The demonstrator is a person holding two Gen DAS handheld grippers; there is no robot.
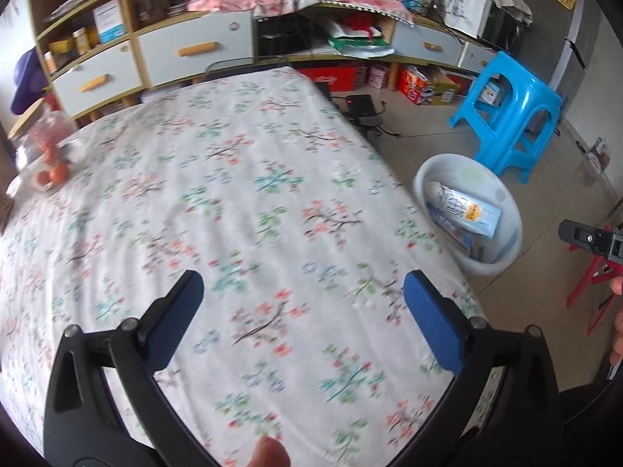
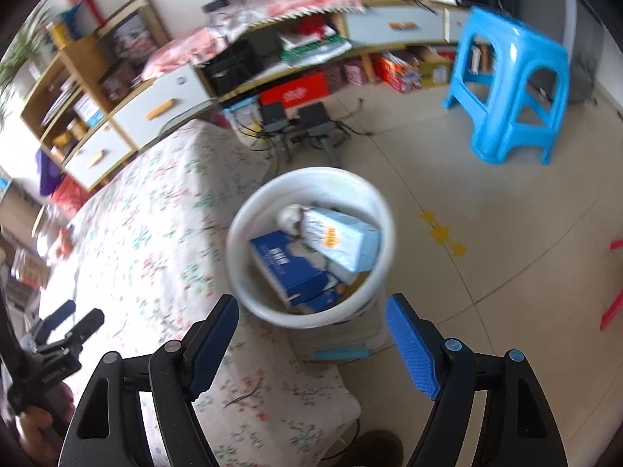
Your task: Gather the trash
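Observation:
A white round bin point(image 2: 249, 210) stands on the floor beside the table; it also shows in the left wrist view point(image 1: 510, 202). In it lie a pale blue carton point(image 2: 342, 239), a dark blue box point(image 2: 288, 268) and a crumpled white wad point(image 2: 290, 218). My right gripper point(image 2: 311, 334) is open and empty, hovering just above and in front of the bin. My left gripper point(image 1: 303, 311) is open and empty over the floral tablecloth point(image 1: 233, 194). The left gripper also shows at the left edge of the right wrist view point(image 2: 74, 319).
A blue plastic stool point(image 2: 510, 89) stands on the floor behind the bin. A jar and oranges point(image 1: 50, 171) sit at the table's far left. Shelves and drawers point(image 1: 194, 50) line the back wall. Red frame legs point(image 1: 588, 284) stand at the right.

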